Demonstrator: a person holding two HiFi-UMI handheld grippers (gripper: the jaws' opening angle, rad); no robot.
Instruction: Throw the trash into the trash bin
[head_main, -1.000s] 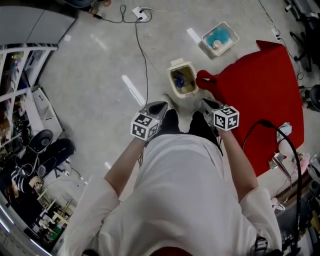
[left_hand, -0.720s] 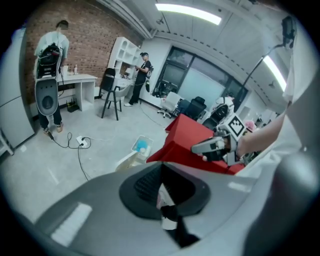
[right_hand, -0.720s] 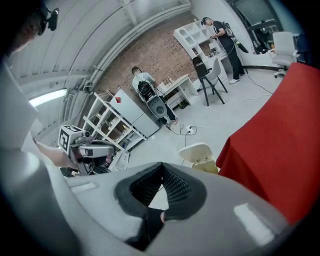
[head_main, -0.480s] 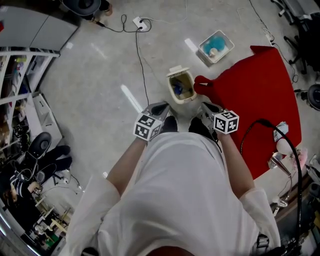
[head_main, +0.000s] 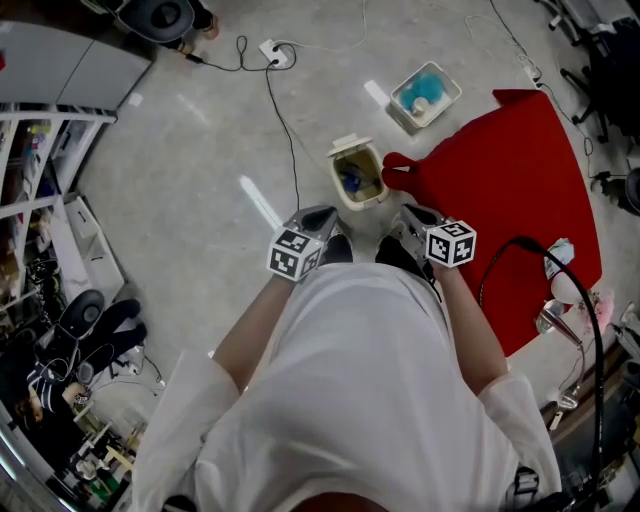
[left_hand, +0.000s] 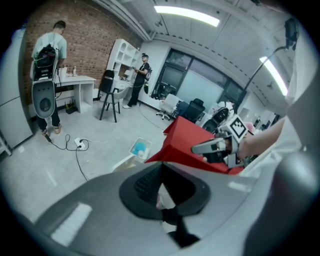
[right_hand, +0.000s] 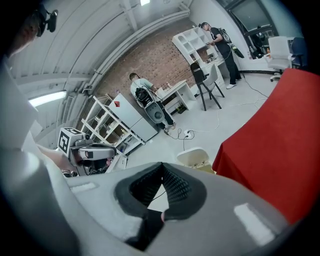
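**Concrete floor, bin standing open, both tools closed**

Grey concrete floor (head_main: 200, 150) is filling the head view, w/ white shelving (head_main: 40, 150) running down the left edge and a red-draped bench (head_main: 510, 170) sitting at the right. Trash bin (head_main: 352, 148), cream, lid tipped back, is standing on the floor ahead of the person's white shirt (head_main: 360, 380), just beside a corner of the red drape. Blue trash (head_main: 349, 183) is lying inside it, and only the head view is looking down into the bin. White tub (head_main: 435, 112) w/ blue contents is sitting beyond the bin. Black cable (head_main: 287, 120) is running from a power strip (head_main: 272, 50) toward the person.

L tool (left_hand: 162, 165) and R tool (right_hand: 162, 165) are being held low, either side of the shirt, noses toward the bin, tips pressing together on each. Pale patch showing behind L's tips is too unclear to name. Each tool is carrying a cube w/ black-and-white square markers.

Gripper views are showing the room instead: brick wall (right_hand: 150, 65), ceiling strip light (left_hand: 186, 15), one person w/ a backpack (left_hand: 49, 50) standing near the wall, a second person (left_hand: 141, 67) standing by tall white shelves. R gripper view is catching the bin side-on beside the red drape. L gripper view is catching the tub and the R tool in its hand.
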